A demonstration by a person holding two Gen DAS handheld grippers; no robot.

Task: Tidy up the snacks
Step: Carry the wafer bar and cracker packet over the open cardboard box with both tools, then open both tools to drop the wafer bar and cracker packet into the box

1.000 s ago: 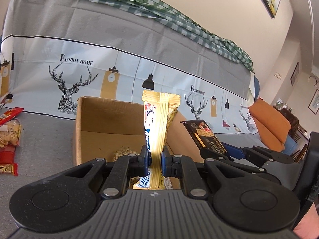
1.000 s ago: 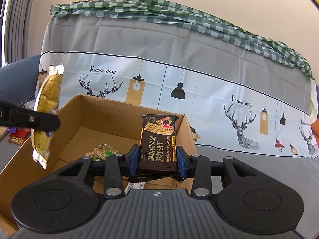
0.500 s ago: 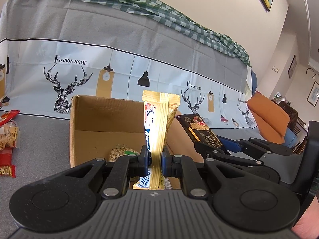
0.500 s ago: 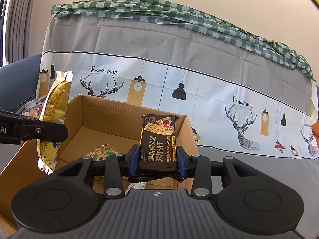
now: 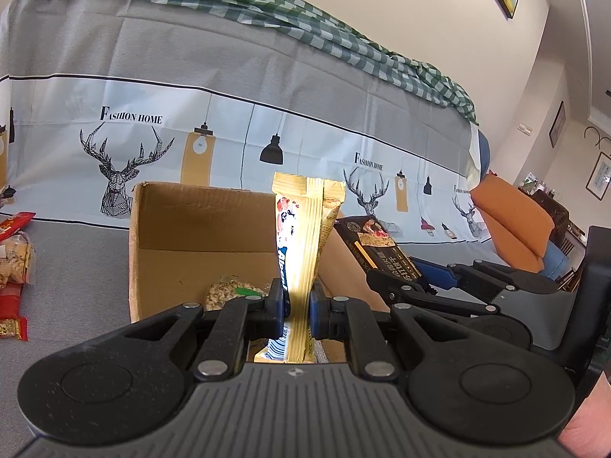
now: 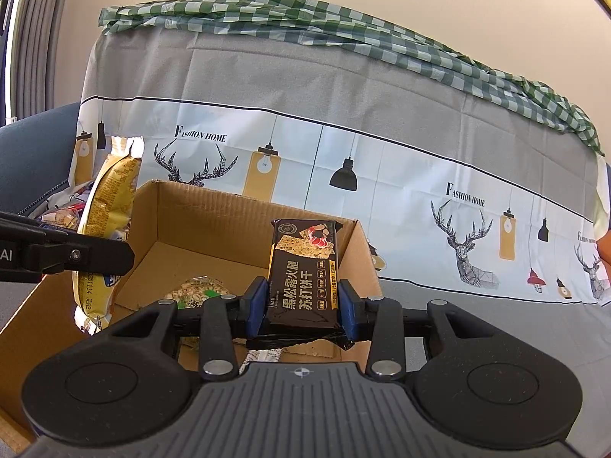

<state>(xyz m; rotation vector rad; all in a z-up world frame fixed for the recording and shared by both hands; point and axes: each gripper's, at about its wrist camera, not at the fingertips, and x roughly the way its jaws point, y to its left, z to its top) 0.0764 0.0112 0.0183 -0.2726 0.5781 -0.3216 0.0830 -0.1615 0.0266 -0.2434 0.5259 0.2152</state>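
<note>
The open brown cardboard box (image 6: 244,229) sits before the grey deer-print cloth (image 6: 382,114). A clear bag of puffed grains (image 6: 198,290) lies in it. Red snack packets (image 5: 11,305) lie left of it.

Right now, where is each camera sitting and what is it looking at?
Left wrist: sits on the left gripper, facing the brown cardboard box; its fingers pinch a gold snack packet; a bit of skin shows bottom right.
Right wrist: sits on the right gripper, facing the box, clamping a black cracker packet.
Both show the box, both packets and the deer-print cloth.
</note>
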